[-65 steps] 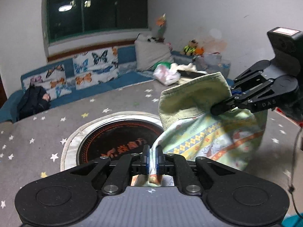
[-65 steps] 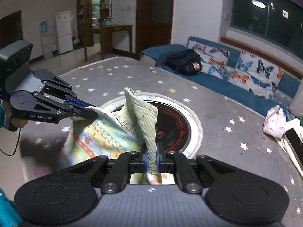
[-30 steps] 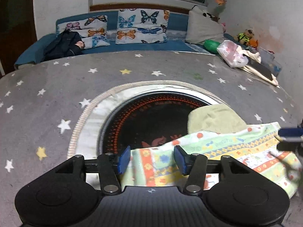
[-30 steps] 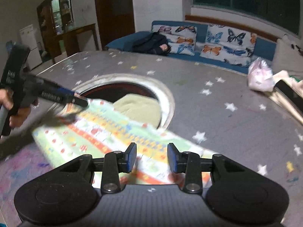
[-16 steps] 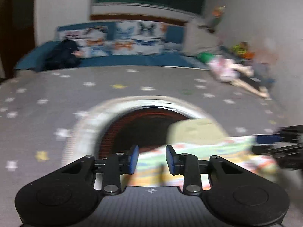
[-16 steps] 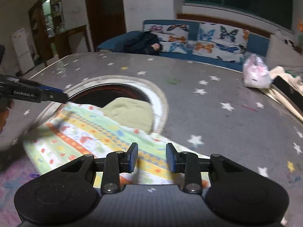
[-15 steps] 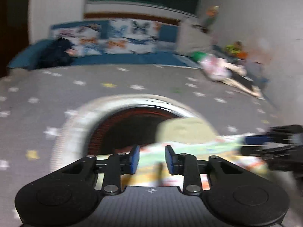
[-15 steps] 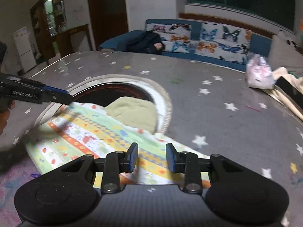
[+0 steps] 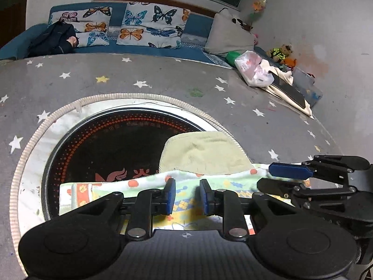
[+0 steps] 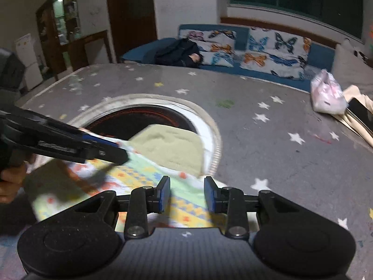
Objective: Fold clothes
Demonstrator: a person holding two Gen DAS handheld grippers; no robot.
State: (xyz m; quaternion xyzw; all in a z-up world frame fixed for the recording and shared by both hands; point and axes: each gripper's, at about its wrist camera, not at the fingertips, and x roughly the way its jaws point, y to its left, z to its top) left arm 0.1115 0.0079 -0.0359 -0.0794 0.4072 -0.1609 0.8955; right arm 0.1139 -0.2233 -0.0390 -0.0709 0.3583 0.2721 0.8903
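Little shirt (image 9: 144,186) flat on table (image 9: 163,79), under both grippers. Left gripper (image 9: 185,196) jaws just been closing, still gapped, cloth below. Right gripper (image 10: 187,194) jaws gapped, holding nothing.

No legible text, characters on the black round plate (image 9: 112,144) too blurred to read

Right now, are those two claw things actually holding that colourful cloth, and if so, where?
No. The left gripper and right gripper both stand open over the patterned garment, which lies flat on the table; nothing is pinched.
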